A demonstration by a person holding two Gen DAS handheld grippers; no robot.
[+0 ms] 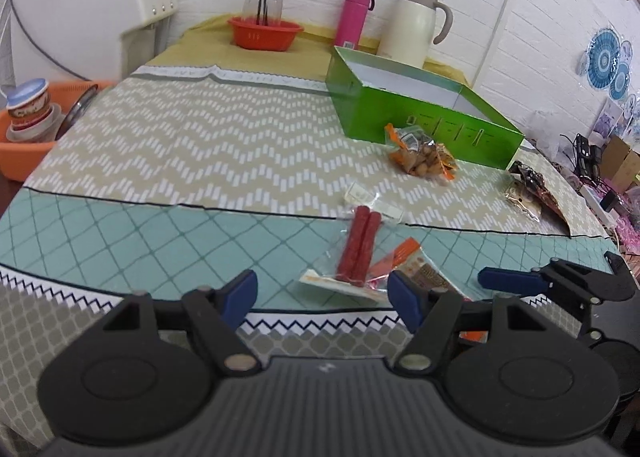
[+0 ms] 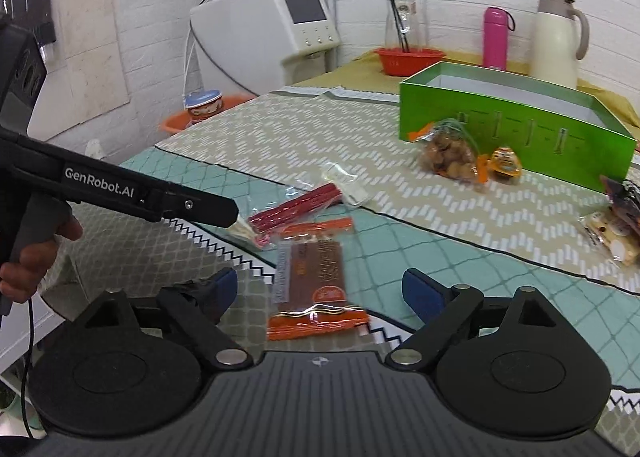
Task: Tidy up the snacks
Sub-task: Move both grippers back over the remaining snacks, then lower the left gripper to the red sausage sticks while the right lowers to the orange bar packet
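Near the sausage packet (image 1: pixel 357 248), both grippers' fingers (image 1: pixel 245 291) stand apart.

We've got open tablecloth (image 1: pixel 192 145) across the whole left half, a wide lane. On the right it's crowded: sausage packet (image 1: pixel 358 247) and brown bar packet (image 2: pixel 318 277) near the front edge, nut bag (image 1: pixel 420 155) just before the green box (image 1: pixel 404 113)

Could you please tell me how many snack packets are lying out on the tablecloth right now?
5: sausage sticks and brown bar near the grippers, nut bag and small orange packet against the green box, mixed packet far right. Others may be hidden.
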